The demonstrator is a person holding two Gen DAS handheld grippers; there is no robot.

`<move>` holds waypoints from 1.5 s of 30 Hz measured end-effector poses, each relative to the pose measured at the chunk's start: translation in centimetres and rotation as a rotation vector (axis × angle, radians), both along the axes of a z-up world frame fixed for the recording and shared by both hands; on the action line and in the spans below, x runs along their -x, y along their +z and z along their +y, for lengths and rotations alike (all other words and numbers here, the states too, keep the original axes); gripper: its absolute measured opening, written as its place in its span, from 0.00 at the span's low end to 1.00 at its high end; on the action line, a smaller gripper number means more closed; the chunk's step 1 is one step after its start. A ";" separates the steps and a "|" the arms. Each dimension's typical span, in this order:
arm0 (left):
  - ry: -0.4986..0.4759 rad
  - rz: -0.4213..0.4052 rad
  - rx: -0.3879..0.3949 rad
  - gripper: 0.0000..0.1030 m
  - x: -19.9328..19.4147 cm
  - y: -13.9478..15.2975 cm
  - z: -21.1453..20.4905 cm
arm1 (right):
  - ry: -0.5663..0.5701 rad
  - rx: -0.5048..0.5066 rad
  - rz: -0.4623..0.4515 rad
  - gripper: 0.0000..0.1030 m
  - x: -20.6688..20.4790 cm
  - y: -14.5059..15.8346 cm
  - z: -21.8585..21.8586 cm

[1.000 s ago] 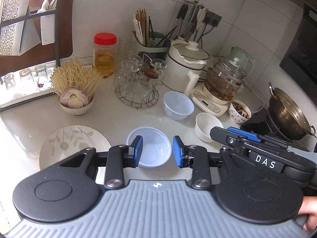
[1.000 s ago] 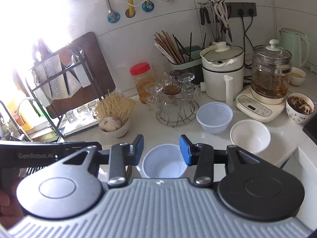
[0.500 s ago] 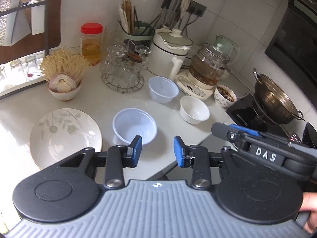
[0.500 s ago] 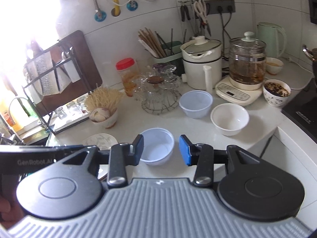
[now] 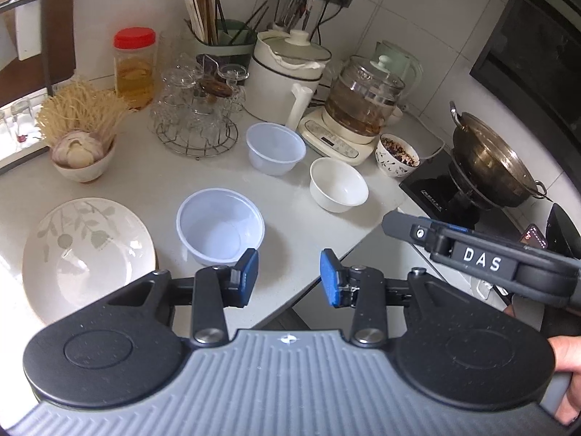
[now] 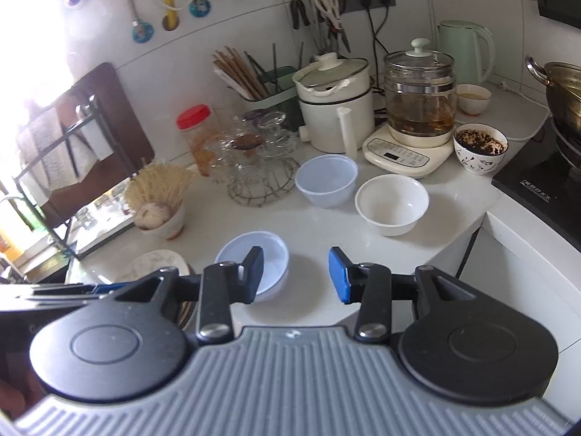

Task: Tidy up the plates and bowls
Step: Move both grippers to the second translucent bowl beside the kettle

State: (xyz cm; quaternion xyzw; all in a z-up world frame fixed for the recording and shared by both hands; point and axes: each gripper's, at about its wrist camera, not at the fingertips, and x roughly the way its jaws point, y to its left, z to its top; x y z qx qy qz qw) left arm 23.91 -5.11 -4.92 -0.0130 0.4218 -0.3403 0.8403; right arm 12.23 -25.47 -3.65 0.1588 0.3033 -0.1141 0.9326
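The left gripper [image 5: 289, 278] and the right gripper [image 6: 296, 275] both stand with their jaws well apart and nothing between them, and over the last second both have drawn back and up from the counter [image 5: 276, 203], so the near plastic bowl [image 5: 220, 226], which a second ago sat right between the blue pads, now lies beyond and to the left of them. I take this as a pause to survey: nothing is stacked yet and the sorting is barely begun. Going down in size, the leaf-patterned plate [image 5: 87, 250] lies empty at the left, just beside the near plastic bowl, also empty. The far plastic bowl [image 5: 276, 148] sits empty further back, close to the empty white ceramic bowl [image 5: 338, 184]. The bowl of garlic and noodles [image 5: 82, 156] stands near the rack, and the small patterned cup [image 5: 398, 154] by the stove holds dark dried bits, so neither looks ready for stacking.
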 end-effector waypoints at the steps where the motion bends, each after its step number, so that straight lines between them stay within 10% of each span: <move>1: -0.002 0.005 0.003 0.42 -0.4 -0.1 -0.4 | 0.002 0.000 0.000 0.42 -0.3 0.0 -0.3; 45: 0.210 0.275 -0.008 0.52 -25.7 -10.0 -15.8 | 0.081 -0.201 0.192 0.42 -24.7 -8.8 -17.9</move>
